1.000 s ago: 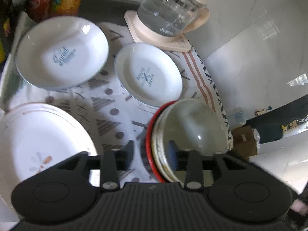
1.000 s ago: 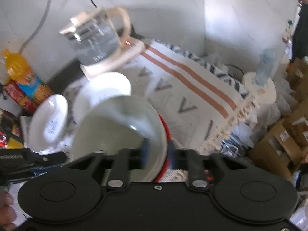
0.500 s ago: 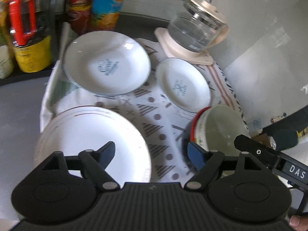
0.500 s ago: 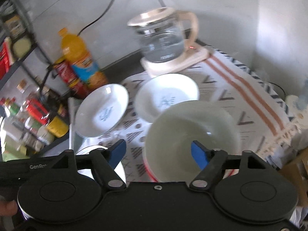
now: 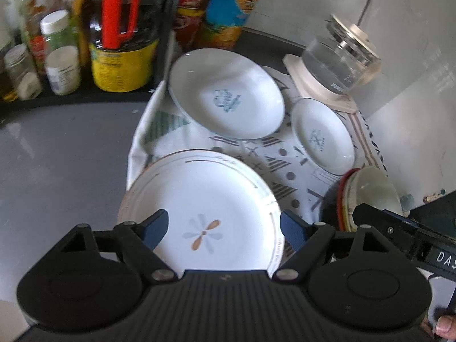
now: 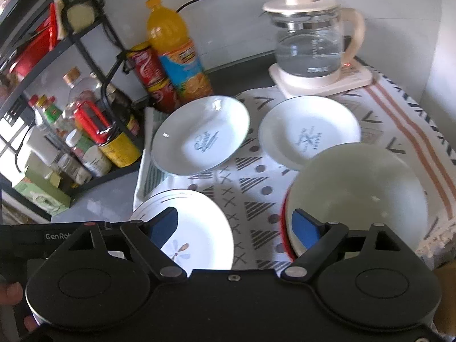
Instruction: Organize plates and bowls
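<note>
The left gripper (image 5: 222, 228) hangs over the flower plate (image 5: 199, 199) with its jaws spread wide and nothing between them; the pads touch nothing. The right gripper (image 6: 236, 225) is opening at this moment, also with nothing held, and its right pad (image 6: 306, 228) stands in front of the bowl (image 6: 359, 196) rim. All dishes lie on the patterned cloth (image 6: 250, 196). In the right wrist view the flower plate (image 6: 196, 225) is at 7 o'clock, the bowl at 4 o'clock in a red-rimmed one, the big dish (image 6: 202, 136) at 11 o'clock, the small dish (image 6: 309, 134) at 1 o'clock. The kettle (image 6: 310, 42) stands at 1 o'clock behind the small dish, the juice bottle (image 6: 176, 51) at 11 o'clock.
</note>
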{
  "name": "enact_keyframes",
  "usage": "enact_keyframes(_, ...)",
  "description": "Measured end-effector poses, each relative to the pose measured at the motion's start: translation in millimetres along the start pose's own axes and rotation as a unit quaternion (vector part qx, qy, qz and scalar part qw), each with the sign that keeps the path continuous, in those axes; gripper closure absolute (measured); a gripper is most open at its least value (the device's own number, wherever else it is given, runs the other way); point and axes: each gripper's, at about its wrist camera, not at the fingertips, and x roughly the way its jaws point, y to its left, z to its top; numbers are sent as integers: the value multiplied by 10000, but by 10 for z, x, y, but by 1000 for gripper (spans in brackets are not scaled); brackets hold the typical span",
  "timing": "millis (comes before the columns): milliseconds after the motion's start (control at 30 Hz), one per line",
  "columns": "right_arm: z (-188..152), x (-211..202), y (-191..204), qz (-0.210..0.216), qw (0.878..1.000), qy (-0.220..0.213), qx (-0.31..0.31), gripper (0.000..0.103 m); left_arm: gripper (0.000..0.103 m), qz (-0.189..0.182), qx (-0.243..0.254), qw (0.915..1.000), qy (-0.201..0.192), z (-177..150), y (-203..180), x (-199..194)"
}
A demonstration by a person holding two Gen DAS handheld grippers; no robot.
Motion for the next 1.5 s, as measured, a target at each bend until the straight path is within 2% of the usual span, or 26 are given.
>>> enact_keyframes(367,12,141,190,56,9999,111,-86,15,19,121,-261,9995,-161,38,280,-129)
enact_keyframes(700,155,348,249,-27,10000,-39,-21,17,19,16,-889,9949,-476,200,555,-118)
enact_keyframes(833,223,544,241,-56,9999,18,124,27,22,20,-1226,9907,-590,325,642,-48)
enact_keyframes(967,282,716,237,-34,9995,20,299,31,22,-10,-1442,9870,-703,465,687,60)
enact_keyframes(1033,315,809,227,3,9991,61,417,38,23,-41,-1526,9855,-747,538,701,127)
enact_keyframes(1233,391,1055,174,-22,9968,116,784,45,32,-132,-1780,9812,-734,709,723,398)
enact_keyframes(1500,461,1427,72,-56,9927,245,1178,61,53,-292,-2056,9762,-633,837,747,829)
